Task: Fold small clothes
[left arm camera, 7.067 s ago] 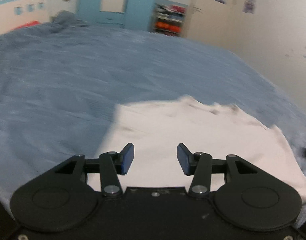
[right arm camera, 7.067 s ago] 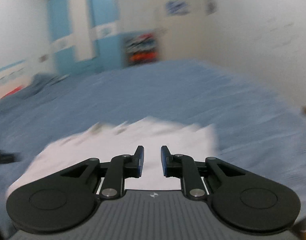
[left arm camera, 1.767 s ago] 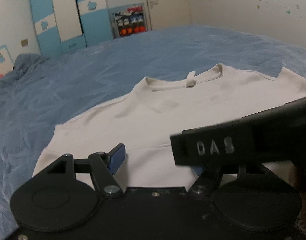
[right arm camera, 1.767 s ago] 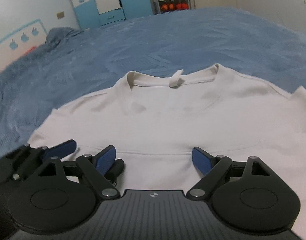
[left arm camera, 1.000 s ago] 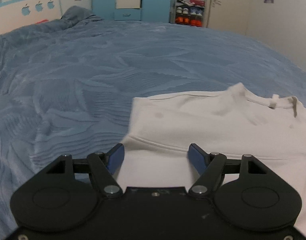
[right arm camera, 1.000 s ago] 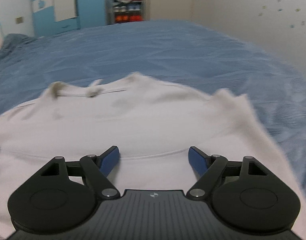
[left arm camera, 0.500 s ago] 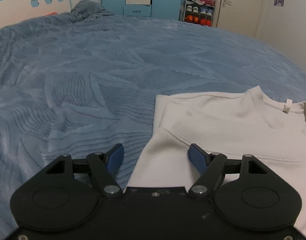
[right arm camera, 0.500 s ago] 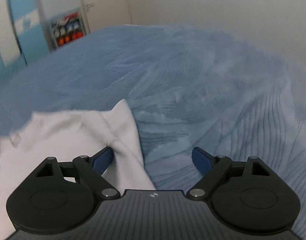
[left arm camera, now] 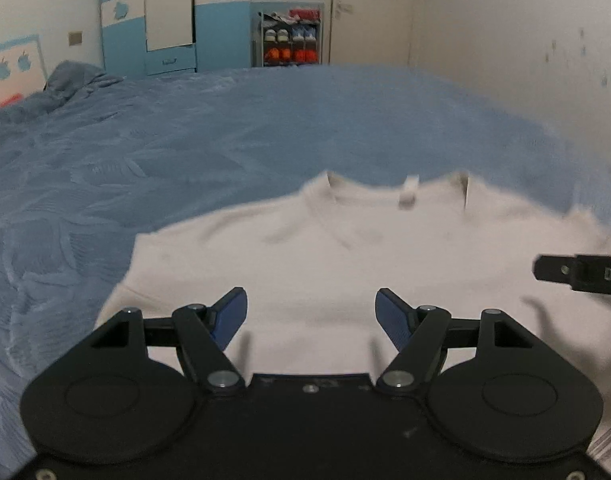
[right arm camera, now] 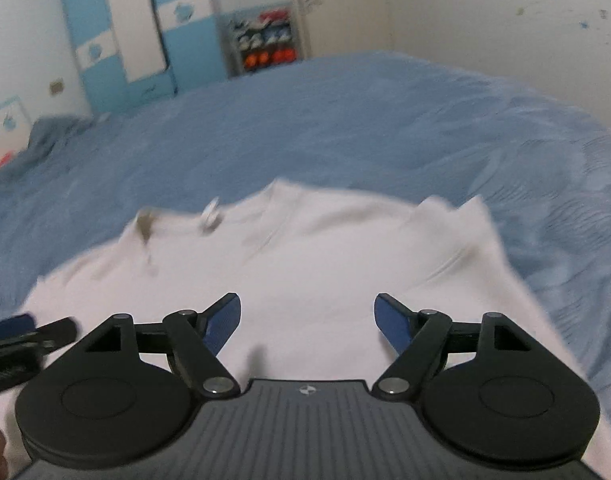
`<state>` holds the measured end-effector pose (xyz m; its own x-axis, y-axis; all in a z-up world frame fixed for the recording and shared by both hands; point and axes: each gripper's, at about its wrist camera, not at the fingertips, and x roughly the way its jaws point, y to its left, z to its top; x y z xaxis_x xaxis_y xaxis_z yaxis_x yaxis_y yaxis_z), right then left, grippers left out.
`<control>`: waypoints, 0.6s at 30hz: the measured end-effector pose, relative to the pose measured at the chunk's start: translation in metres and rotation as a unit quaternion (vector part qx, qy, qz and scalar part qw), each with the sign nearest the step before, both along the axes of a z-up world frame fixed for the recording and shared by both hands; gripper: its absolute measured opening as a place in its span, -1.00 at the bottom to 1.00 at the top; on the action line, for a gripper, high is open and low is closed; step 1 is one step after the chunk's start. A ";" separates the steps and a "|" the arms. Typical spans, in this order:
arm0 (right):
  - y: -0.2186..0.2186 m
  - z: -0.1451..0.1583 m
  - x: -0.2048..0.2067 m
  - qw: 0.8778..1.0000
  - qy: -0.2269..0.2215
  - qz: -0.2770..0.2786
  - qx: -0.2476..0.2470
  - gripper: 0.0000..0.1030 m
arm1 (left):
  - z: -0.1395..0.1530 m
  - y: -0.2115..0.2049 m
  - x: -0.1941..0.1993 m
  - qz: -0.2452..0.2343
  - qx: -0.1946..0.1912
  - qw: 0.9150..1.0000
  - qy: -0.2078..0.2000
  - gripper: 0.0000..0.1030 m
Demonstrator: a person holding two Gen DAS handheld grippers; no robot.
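Note:
A white short-sleeved shirt point(left arm camera: 345, 256) lies flat on the blue bedspread point(left arm camera: 185, 152), its collar and neck tag point(left arm camera: 407, 192) pointing away from me. My left gripper point(left arm camera: 311, 314) hovers open over the shirt's near part, nothing between its blue pads. In the right wrist view the same shirt point(right arm camera: 305, 264) fills the middle, and my right gripper point(right arm camera: 307, 316) is open above it, also empty. The right tool's black finger point(left arm camera: 577, 272) shows at the right edge of the left wrist view. Both views are motion-blurred.
The blue bedspread point(right arm camera: 345, 120) spreads wide on all sides of the shirt. A rumpled pillow point(left arm camera: 73, 76) lies far left. Blue and white wardrobes point(left arm camera: 173, 16) and a shoe shelf point(left arm camera: 291, 40) stand against the back wall.
Both grippers have swung back from the shirt's outer edges toward its middle. The whole collar is in both views again. Both stay open and empty.

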<state>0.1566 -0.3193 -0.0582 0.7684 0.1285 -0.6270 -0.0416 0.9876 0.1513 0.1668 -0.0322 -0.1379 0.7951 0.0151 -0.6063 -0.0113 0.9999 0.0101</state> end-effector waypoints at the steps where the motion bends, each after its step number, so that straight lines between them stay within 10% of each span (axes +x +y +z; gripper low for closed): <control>1: 0.005 -0.005 0.001 1.000 0.005 0.003 -0.005 0.75 | -0.007 -0.006 0.001 0.000 0.013 1.000 0.003 0.41; 18: 0.017 -0.022 -0.006 0.998 0.017 0.005 -0.052 0.84 | -0.025 0.014 -0.005 0.002 0.017 1.000 0.022 0.46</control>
<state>0.1506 -0.3027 -0.0800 0.7457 0.0690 -0.6627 -0.0489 0.9976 0.0489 0.1621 -0.0181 -0.1634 0.7670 0.0398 -0.6404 -0.0143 0.9989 0.0450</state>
